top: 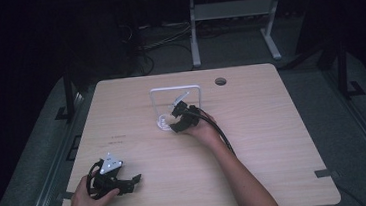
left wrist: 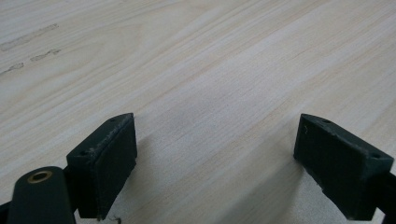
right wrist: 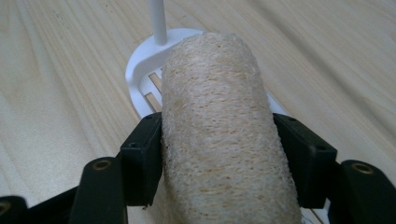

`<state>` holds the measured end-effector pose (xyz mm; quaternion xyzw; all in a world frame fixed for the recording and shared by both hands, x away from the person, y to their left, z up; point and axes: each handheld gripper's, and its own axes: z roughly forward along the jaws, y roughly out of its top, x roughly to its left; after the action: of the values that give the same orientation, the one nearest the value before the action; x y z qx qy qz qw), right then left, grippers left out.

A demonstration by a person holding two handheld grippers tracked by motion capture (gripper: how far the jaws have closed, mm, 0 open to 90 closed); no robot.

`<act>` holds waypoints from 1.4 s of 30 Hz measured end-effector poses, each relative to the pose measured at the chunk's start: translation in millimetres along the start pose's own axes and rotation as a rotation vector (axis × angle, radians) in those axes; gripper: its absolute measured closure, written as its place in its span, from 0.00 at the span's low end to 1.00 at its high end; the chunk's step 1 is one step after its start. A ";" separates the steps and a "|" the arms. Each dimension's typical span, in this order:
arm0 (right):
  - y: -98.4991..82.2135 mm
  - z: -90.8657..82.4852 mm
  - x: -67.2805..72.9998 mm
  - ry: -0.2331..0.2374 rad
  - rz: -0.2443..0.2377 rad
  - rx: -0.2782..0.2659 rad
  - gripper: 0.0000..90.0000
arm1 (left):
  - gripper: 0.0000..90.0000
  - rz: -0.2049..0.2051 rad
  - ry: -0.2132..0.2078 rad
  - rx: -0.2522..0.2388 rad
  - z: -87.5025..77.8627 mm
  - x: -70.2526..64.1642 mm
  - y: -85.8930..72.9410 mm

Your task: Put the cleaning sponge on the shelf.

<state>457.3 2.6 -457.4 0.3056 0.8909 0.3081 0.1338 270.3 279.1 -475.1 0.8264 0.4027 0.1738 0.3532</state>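
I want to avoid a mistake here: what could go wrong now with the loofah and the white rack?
1. The right gripper presses the soft loofah only from its two sides, so it may slip or squash.
2. The loofah hangs just over the base of the light white rack, near its thin post; a push could shift or tip it.
3. The left gripper rests open on the table, far from steadying the rack.

Looks like a lab/test room, not a home: bare light-wood desk (top: 274,140) w/ cable hole (top: 221,81) near its far edge, dark floor round it, loose cables (top: 165,40) and a grey metal bench frame (top: 234,18) beyond.
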 end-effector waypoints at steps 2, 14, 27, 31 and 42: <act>-0.1 -0.1 -0.2 0.002 0.000 -0.002 0.38 | 0.14 0.000 0.000 0.000 0.0 0.0 0.0; 3.4 -23.1 1.8 -0.005 0.001 -0.050 0.34 | 0.14 0.000 0.000 0.000 0.0 0.0 0.0; -7.5 -65.1 17.1 0.037 -0.021 -0.092 0.63 | 0.14 0.001 0.001 0.001 0.0 0.1 0.0; -13.0 -67.3 21.6 0.063 -0.023 -0.094 0.80 | 0.14 0.004 0.000 0.004 -0.2 0.3 0.1; -24.2 -51.9 31.6 0.141 -0.042 -0.044 1.00 | 0.14 0.001 0.000 0.001 0.0 0.1 0.0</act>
<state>399.3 -17.0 -434.0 0.2615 0.8973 0.3456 0.0840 270.3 279.2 -475.1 0.8267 0.4024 0.1737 0.3528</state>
